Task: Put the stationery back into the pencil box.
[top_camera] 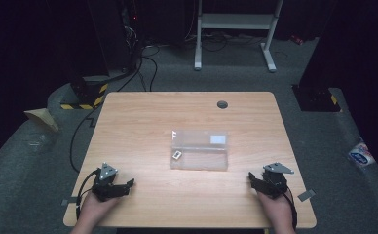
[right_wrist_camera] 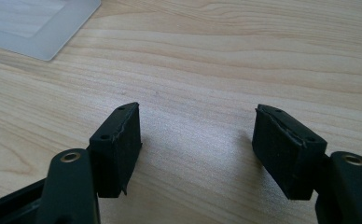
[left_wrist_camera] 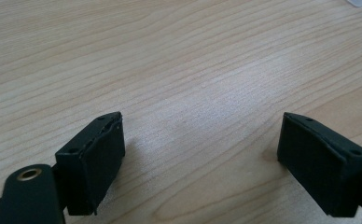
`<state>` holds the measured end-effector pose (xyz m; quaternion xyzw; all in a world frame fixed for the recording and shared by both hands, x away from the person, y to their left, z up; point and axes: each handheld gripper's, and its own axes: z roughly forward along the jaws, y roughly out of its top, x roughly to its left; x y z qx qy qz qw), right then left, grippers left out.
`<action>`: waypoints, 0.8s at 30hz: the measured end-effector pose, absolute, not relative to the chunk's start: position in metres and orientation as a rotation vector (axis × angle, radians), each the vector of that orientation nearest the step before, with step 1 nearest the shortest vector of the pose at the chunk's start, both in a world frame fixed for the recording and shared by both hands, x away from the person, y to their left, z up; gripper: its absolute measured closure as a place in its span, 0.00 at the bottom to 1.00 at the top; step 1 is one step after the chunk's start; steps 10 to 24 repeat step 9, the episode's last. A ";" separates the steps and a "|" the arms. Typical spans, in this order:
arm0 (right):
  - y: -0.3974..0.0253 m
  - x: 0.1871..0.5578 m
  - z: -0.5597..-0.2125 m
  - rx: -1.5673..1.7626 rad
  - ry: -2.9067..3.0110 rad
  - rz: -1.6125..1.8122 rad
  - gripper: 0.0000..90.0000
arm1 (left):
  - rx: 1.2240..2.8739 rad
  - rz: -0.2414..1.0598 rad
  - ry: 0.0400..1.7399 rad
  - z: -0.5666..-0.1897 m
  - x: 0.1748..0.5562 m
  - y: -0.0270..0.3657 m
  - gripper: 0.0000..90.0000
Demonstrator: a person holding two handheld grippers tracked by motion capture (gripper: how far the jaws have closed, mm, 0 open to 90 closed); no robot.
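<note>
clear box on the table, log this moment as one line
clear box: mid-table, untouched | left hand-held gripper: open, near edge, nothing held | right hand-held gripper: open, near edge, nothing held | table: wood

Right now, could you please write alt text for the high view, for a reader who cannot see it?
A clear plastic box lies at the middle of a wooden table, a small white item near its left end. At the near edge, the left gripper and right gripper rest apart from the box, both open.

Black tongs (top_camera: 128,184), ribbed pads, brass screws, grey three-cornered plates, black cables.
</note>
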<state>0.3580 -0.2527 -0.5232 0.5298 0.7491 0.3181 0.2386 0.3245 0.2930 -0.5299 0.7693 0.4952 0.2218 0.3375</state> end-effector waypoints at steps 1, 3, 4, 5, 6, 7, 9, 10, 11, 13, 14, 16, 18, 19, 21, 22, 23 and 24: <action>-0.253 0.358 -0.523 1.448 2.052 0.870 0.36 | 2.005 0.578 1.290 -0.530 0.325 0.293 0.17; -0.253 0.358 -0.523 1.449 2.052 0.867 0.36 | 2.007 0.577 1.290 -0.530 0.325 0.293 0.17; -0.253 0.358 -0.523 1.449 2.052 0.867 0.36 | 2.006 0.577 1.290 -0.530 0.325 0.293 0.17; -0.253 0.358 -0.523 1.450 2.052 0.868 0.36 | 2.007 0.577 1.290 -0.530 0.325 0.293 0.17; -0.253 0.358 -0.523 1.449 2.051 0.870 0.36 | 2.006 0.577 1.290 -0.530 0.325 0.293 0.17; -0.253 0.358 -0.523 1.449 2.051 0.871 0.36 | 2.007 0.577 1.290 -0.530 0.325 0.293 0.17; -0.253 0.358 -0.523 1.453 2.052 0.874 0.36 | 2.006 0.579 1.291 -0.530 0.324 0.293 0.17; -0.253 0.358 -0.523 1.453 2.052 0.874 0.36 | 2.006 0.579 1.291 -0.530 0.324 0.293 0.17; -0.253 0.358 -0.523 1.453 2.052 0.874 0.36 | 2.006 0.579 1.291 -0.530 0.324 0.293 0.17; -0.253 0.358 -0.523 1.453 2.052 0.874 0.36 | 2.006 0.579 1.291 -0.530 0.324 0.293 0.17; -0.253 0.358 -0.523 1.453 2.052 0.874 0.36 | 2.006 0.579 1.291 -0.530 0.324 0.293 0.17; -0.253 0.358 -0.523 1.453 2.052 0.874 0.36 | 2.006 0.579 1.291 -0.530 0.324 0.293 0.17; -0.253 0.358 -0.523 1.453 2.052 0.874 0.36 | 2.006 0.579 1.291 -0.530 0.324 0.293 0.17; -0.253 0.358 -0.523 1.453 2.052 0.874 0.36 | 2.006 0.579 1.291 -0.530 0.324 0.293 0.17; -0.253 0.358 -0.523 1.453 2.052 0.874 0.36 | 2.006 0.579 1.291 -0.530 0.324 0.293 0.17; -0.253 0.358 -0.523 1.453 2.052 0.874 0.36 | 2.006 0.579 1.291 -0.530 0.324 0.293 0.17; -0.253 0.358 -0.523 1.453 2.052 0.874 0.36 | 2.006 0.579 1.291 -0.530 0.324 0.293 0.17; -0.253 0.358 -0.523 1.453 2.052 0.874 0.36 | 2.006 0.579 1.291 -0.530 0.324 0.293 0.17</action>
